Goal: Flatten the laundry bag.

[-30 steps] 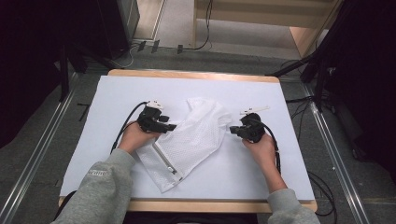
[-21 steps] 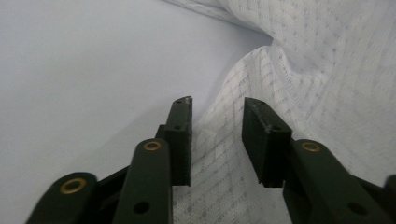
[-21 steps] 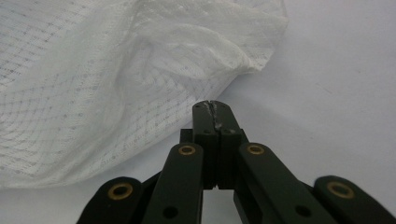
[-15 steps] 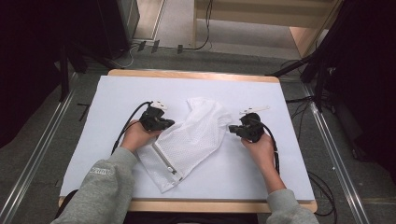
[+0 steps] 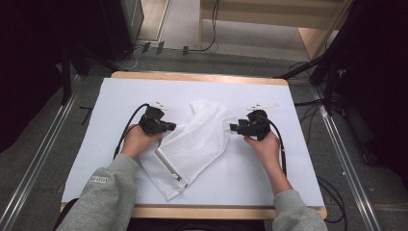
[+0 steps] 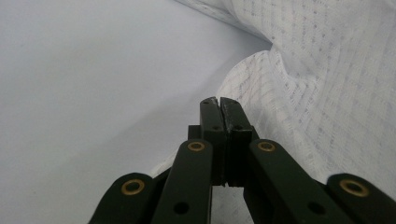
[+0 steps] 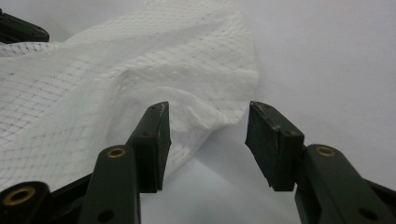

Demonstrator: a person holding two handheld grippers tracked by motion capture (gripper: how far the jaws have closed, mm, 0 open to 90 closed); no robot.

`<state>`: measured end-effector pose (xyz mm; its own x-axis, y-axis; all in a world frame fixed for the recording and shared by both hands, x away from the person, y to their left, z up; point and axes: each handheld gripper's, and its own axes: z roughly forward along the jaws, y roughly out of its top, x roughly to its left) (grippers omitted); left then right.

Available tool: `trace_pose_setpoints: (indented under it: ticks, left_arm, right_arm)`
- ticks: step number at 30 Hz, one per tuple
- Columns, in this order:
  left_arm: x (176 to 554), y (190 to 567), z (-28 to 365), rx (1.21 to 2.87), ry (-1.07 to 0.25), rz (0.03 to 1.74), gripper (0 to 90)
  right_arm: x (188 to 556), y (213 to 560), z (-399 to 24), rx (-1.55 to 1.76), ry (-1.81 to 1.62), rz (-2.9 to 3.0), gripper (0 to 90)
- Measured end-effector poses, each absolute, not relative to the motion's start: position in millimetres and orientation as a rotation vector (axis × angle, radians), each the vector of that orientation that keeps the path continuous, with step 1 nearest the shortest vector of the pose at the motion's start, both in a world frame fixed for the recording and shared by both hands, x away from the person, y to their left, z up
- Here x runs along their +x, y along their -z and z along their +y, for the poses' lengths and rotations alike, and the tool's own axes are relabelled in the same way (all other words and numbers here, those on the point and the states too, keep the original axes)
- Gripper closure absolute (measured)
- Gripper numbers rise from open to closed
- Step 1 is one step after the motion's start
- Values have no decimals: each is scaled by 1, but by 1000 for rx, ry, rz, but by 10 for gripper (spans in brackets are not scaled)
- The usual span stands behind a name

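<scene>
Fingers (image 7: 275, 144) on my right gripper (image 5: 240, 127) stand about half open, having just been opening, and nothing is pinched between them: in the right gripper view the near corner of the mesh bag (image 5: 192, 144) lies just ahead, closer to one finger than the other, with bare counter (image 5: 298, 163) under the gap. On my left gripper (image 5: 166, 127) the fingers (image 6: 219, 116) are pressed flat together. In the left gripper view the mesh bunches up beside and around their tips, but I cannot tell whether any cloth is caught between them.

The bag is white mesh with a zip along one edge, lying crumpled on the white counter between my two hands. Its long axis runs on a slant, from the far end near the right gripper down to the near zipped corner (image 5: 173, 185) close to the counter's front edge. The left gripper touches its left edge about halfway along; the right gripper sits just off its far right corner.

My judgement is that the coming move turns on that right corner: it lies straight ahead of the open right fingers, a short push in, so that hand is the one placed to take hold.
</scene>
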<state>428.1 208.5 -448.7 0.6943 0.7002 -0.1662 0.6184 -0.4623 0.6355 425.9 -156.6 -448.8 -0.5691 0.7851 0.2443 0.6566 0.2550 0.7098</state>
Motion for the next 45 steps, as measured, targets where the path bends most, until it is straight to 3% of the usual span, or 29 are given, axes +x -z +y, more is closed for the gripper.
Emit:
trace_pose_setpoints:
  ticks: [2,4,6,8,29,36,40,42,45]
  left_arm:
    - [426,449,208,2210,-156,1006,900]
    - [424,449,210,2210,-163,1009,900]
    - [424,448,212,2203,-161,1018,900]
    - [423,447,216,2197,-168,1031,900]
    - [413,430,307,2040,-200,1273,900]
    - [411,434,314,2026,-172,1288,900]
    - [412,439,310,2029,-174,1291,895]
    - [412,439,310,2024,-163,1285,879]
    - [409,433,310,2018,-199,1263,776]
  right_arm:
    - [429,453,-148,1350,-1175,2389,606]
    - [431,455,-141,1327,-1151,2403,781]
    - [432,456,-136,1321,-1135,2404,862]
    - [434,456,-132,1309,-1119,2420,883]
    - [418,434,-181,1354,-1127,2408,886]
    - [414,441,-191,1335,-1125,2487,884]
    - [414,446,-191,1339,-1033,2437,838]
    - [414,444,-196,1352,-1050,2399,789]
    - [410,436,-201,1371,-1112,2347,780]
